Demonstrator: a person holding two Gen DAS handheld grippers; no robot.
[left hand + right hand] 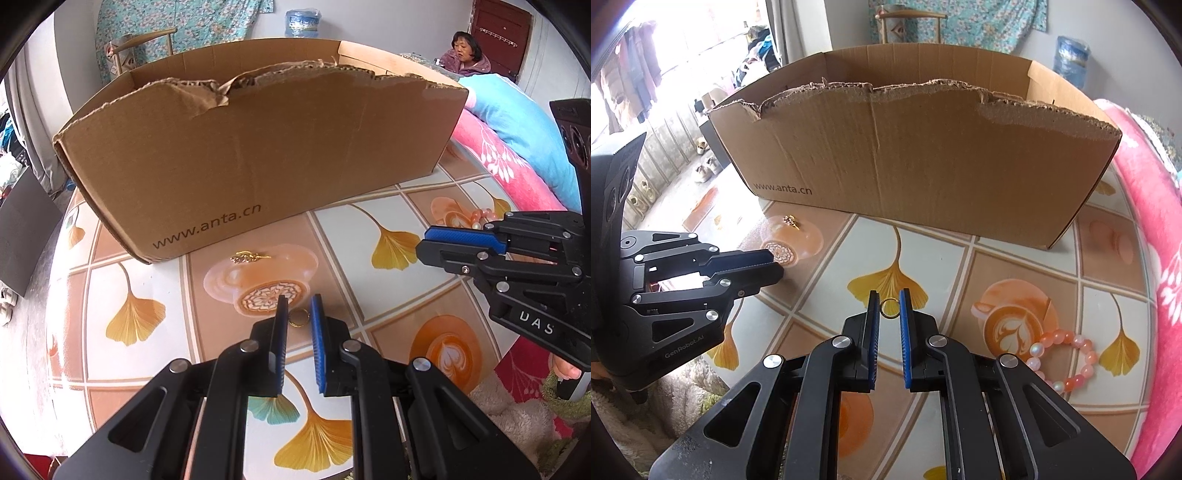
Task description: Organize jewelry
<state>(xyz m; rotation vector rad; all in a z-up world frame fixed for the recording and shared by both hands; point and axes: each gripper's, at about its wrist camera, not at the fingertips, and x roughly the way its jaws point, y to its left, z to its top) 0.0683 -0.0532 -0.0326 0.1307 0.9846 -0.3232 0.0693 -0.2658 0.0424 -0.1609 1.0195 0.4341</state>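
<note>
1. Nearest us, the left gripper (299,299) has its fingers narrowed around a gold ring (298,318) lying on the table (343,236). The ring sits dead ahead, at the tips.
2. The right gripper (889,293) is narrowed too, and a second ring (889,308) lies between its tips. We cannot tell whether the pads touch it.
3. Further out lie a gold charm (250,257) and a bead bracelet (1063,360).
4. Farthest stands the cardboard box (258,155), straight ahead of both grippers.

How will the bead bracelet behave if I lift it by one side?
The bracelet probably droops, since it looks like a loop of separate beads. Its glossy round beads may slip between flat jaws. Lying flat, it seems unlikely to roll when pushed.
</note>
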